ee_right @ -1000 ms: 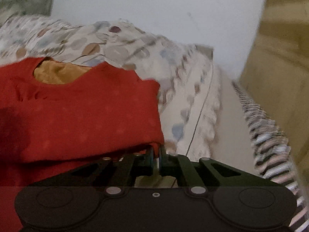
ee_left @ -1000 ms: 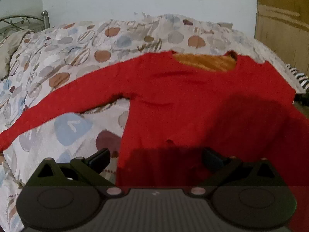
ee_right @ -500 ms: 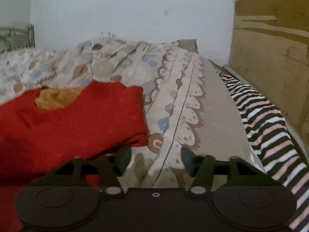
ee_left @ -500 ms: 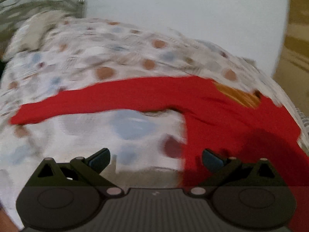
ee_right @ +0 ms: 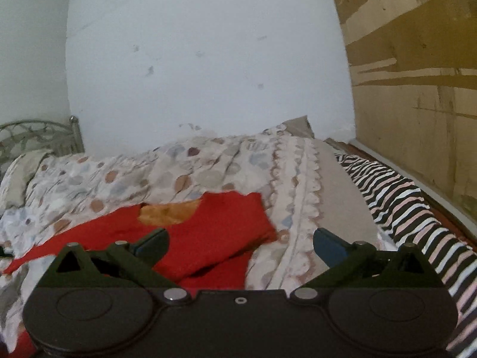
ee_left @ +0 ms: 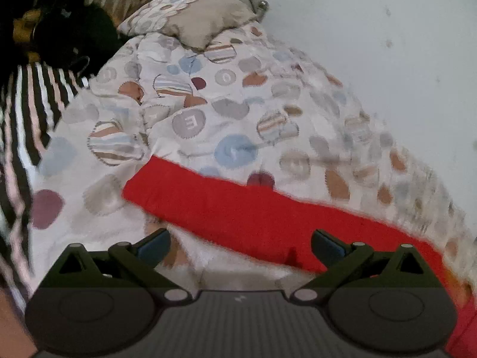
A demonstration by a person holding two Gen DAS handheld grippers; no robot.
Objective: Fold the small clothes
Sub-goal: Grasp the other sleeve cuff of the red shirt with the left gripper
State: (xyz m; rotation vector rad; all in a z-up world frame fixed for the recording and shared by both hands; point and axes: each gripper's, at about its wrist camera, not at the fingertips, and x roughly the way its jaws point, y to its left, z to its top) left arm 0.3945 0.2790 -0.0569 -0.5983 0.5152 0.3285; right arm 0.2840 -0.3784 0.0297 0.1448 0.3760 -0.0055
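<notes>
A red long-sleeved sweater (ee_right: 214, 235) with an orange lining (ee_right: 168, 213) at the neck lies on a patterned duvet (ee_right: 208, 167). In the left wrist view its long left sleeve (ee_left: 238, 205) stretches across the duvet, cuff end at the left. My left gripper (ee_left: 240, 244) is open and empty, hovering just above the sleeve. My right gripper (ee_right: 241, 244) is open and empty, above the folded right edge of the sweater.
A pillow (ee_left: 205, 18) and metal headboard (ee_right: 38, 132) lie at the bed's far end. A black-and-white striped sheet (ee_right: 417, 208) runs along the bed edge by a cardboard-covered wall (ee_right: 417, 89). A dark object (ee_left: 71, 26) sits beyond the stripes.
My right gripper opened, let go of the sweater's right edge and drew back and up. My left gripper swung left from the sweater body to over the left sleeve.
</notes>
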